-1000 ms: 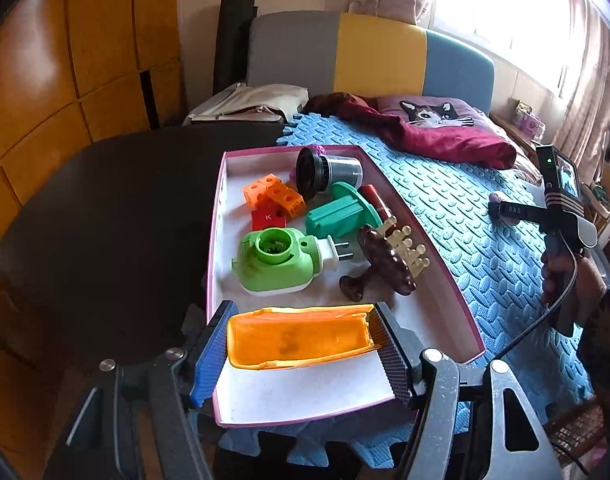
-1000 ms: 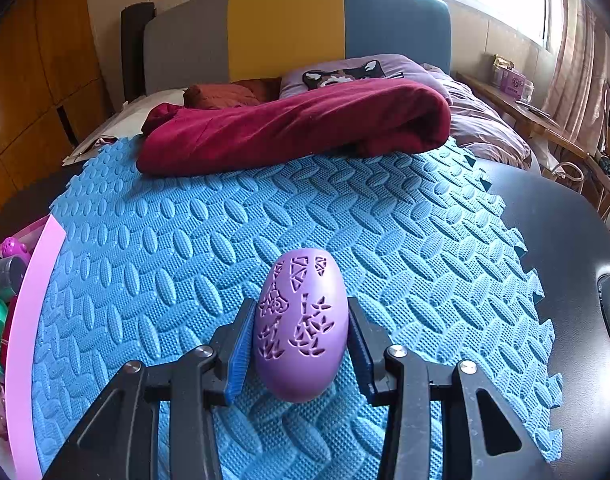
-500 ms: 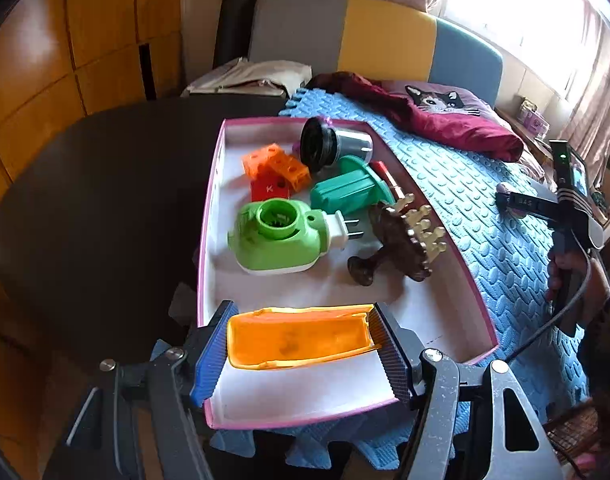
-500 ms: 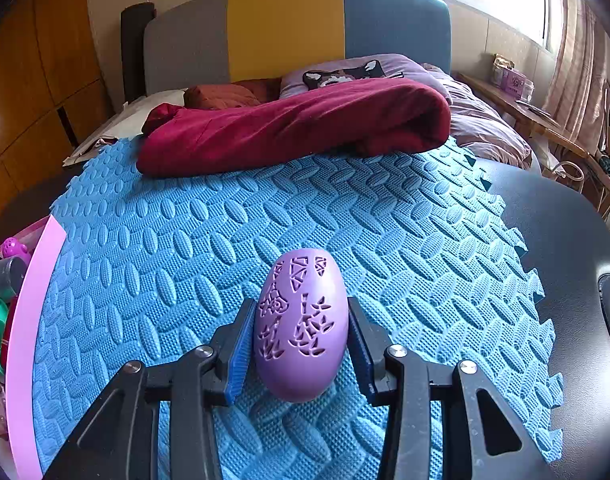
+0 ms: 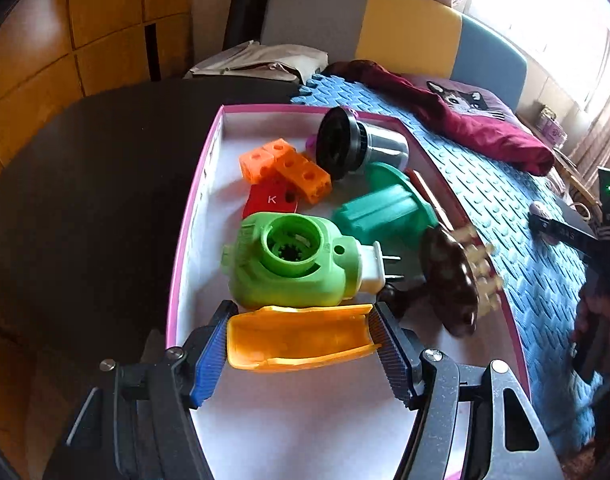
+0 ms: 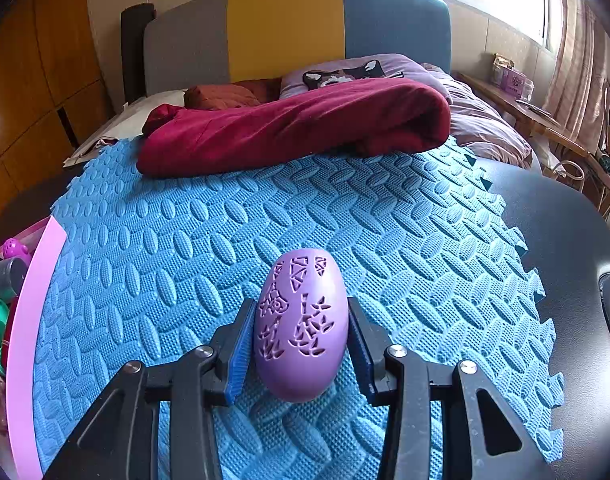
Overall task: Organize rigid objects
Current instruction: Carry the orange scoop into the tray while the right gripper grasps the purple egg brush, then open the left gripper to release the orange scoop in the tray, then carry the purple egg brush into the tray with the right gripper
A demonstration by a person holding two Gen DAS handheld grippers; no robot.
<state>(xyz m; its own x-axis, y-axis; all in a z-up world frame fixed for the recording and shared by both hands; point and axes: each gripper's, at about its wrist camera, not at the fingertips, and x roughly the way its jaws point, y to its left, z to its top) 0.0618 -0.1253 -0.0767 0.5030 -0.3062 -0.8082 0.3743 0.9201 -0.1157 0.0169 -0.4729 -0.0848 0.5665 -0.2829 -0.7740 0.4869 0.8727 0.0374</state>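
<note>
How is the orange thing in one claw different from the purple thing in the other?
The orange piece is an open, hollow, boxy shell; the purple egg is rounded and closed, with cut-out patterns. The orange piece sits crosswise between the left gripper pads, over the pink-rimmed tray; the purple egg points lengthwise away from the right gripper, over the blue foam mat. Both are plastic and clamped from both sides.

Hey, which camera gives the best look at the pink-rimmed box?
The left wrist view. It looks down into the pink-rimmed box, showing its white floor, three sides and the toys inside. The right wrist view catches only a strip of the box's pink rim at its left edge, beside the blue mat.
</note>
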